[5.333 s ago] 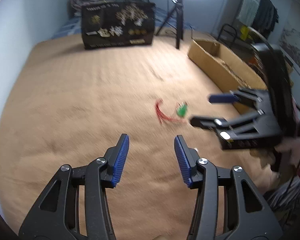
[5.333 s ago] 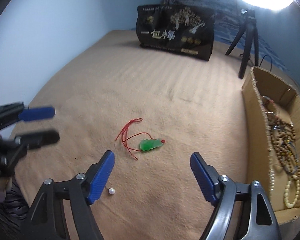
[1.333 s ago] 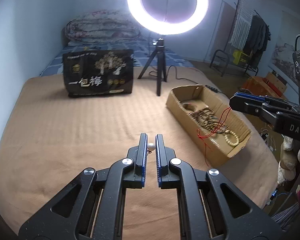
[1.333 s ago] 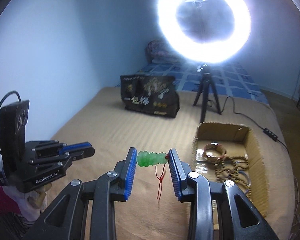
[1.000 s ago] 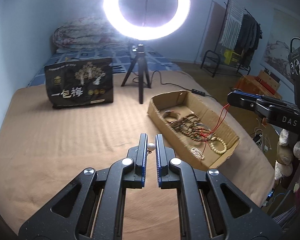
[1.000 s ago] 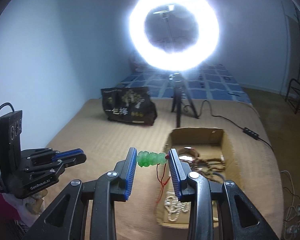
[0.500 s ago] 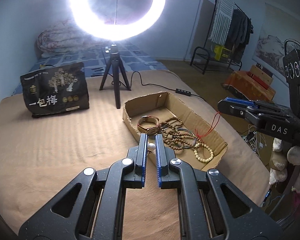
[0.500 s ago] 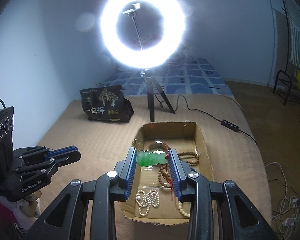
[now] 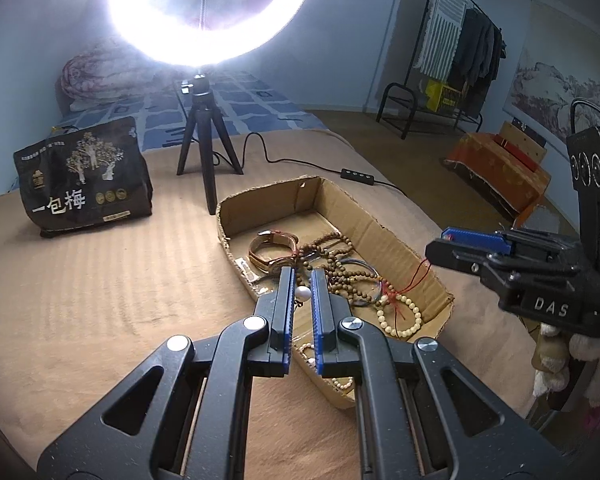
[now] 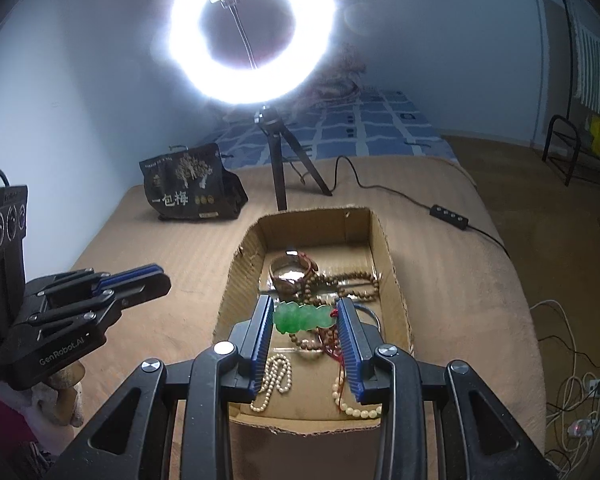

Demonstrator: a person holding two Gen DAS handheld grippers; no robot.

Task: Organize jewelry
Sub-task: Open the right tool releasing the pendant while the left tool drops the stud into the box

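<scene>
My left gripper is shut on a small white pearl, held above the near left rim of the cardboard box. In the right wrist view my right gripper is shut on a green jade pendant, whose red cord hangs down into the box. That box holds a watch, brown bead strings and pale bead bracelets. Each gripper shows in the other's view: the right one and the left one.
A lit ring light on a black tripod stands behind the box, its cable and switch trailing right. A black printed bag stands at the back left on the tan blanket. Cables lie on the floor beyond the bed's right edge.
Both grippers have carried their loads toward the box, which has drawn nearer and more central in both views. The pendant now hangs over the box's inside. Neither grip has altered.
</scene>
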